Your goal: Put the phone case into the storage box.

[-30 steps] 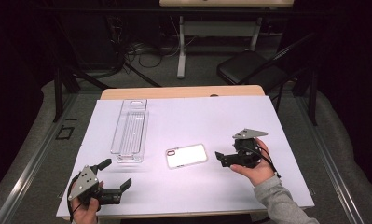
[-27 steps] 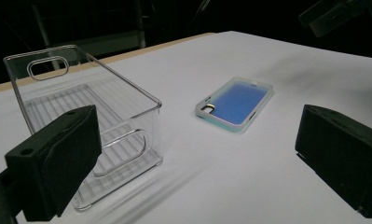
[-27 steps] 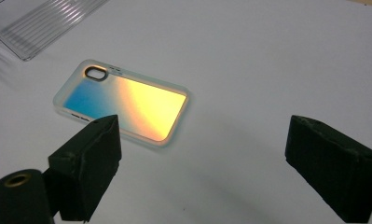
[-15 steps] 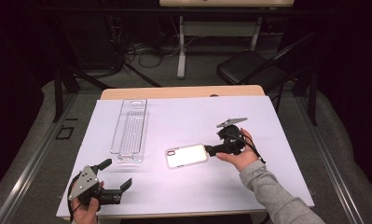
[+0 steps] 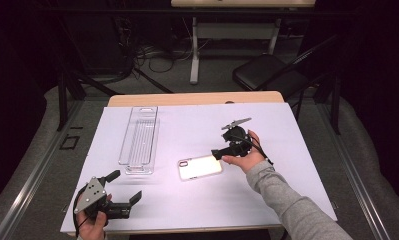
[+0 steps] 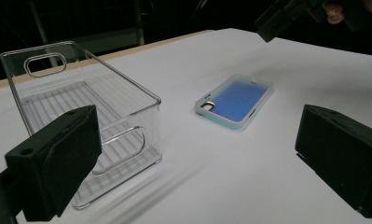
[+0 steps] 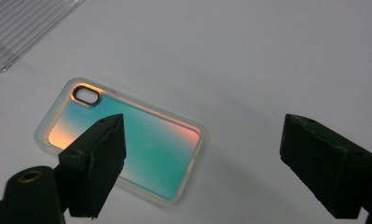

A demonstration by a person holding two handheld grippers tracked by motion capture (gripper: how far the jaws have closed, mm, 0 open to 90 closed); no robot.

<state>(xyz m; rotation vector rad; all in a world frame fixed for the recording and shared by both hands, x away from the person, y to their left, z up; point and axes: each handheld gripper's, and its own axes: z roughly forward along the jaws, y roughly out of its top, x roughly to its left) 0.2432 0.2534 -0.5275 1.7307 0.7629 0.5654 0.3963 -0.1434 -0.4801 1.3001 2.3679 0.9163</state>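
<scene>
Phone case (image 5: 200, 167) lies just beside the spread right gripper (image 5: 218, 153) (nothing pinched).

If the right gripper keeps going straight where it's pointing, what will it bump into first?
Most likely the phone case. The right gripper points down at it with open jaws. One jaw hangs over the case, the other over the bare white table. How far above it the jaws are is hard to judge.

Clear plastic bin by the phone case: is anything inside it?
Nothing shows inside the clear plastic bin; through its walls only its own ribbed floor is visible. In the left gripper view a jaw of the left gripper covers the bin's near corner, so that part stays unchecked.
</scene>
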